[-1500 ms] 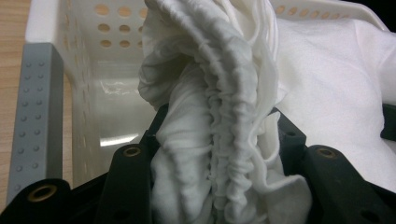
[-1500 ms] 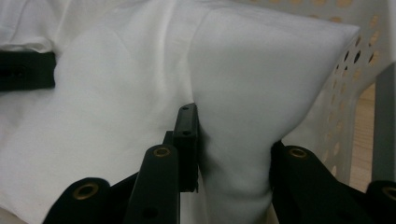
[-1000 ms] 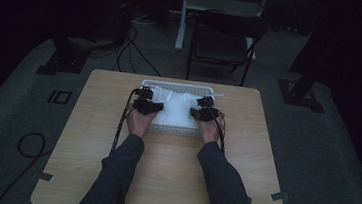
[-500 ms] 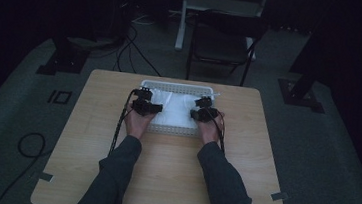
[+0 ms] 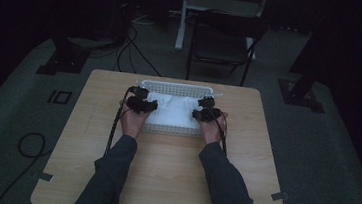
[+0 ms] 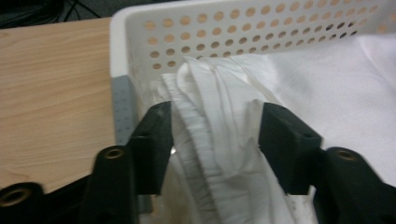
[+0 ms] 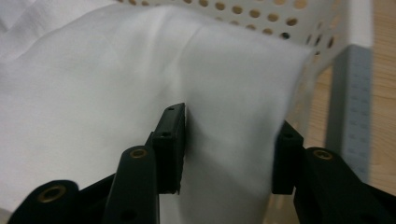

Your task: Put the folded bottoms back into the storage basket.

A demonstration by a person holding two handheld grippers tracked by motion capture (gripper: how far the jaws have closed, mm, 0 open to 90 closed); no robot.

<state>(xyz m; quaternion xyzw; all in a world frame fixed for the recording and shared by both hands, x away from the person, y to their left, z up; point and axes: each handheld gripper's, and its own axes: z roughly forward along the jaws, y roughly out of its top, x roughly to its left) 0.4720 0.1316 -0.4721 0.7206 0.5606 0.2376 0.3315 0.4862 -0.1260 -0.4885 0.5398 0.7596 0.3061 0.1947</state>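
Between the jaws of my left gripper [image 6: 215, 135] sits a bunched, pleated fold of the white cloth [image 6: 327, 88]; the two black pads stand fairly wide, with the gathered fabric filling the gap and touching both. It is gripped, as far as I can judge, right at the near corner of the white perforated basket [image 6: 140, 51], whose grey corner post stands just beside the left jaw.

My right gripper [image 7: 229, 154] is set much the same way at the other end: a smooth hanging flap of the same cloth lies between its jaws, which are parted rather than pressed tight (whether they truly pinch it or merely straddle it, I cannot tell from this angle). The basket wall and its grey post rise just beyond the right jaw.

From the high view, both my hands sit at the near corners of the basket, left gripper [image 5: 141, 103] and right gripper [image 5: 207, 112], with the cloth [image 5: 176, 109] spread white inside and the basket toward the far middle of the wooden table [image 5: 161, 180].

I judge the work to be early: both ends of the cloth are taken, yet nearly all of it lies in the basket. Lifting it clear and laying it out on the table are not yet done.
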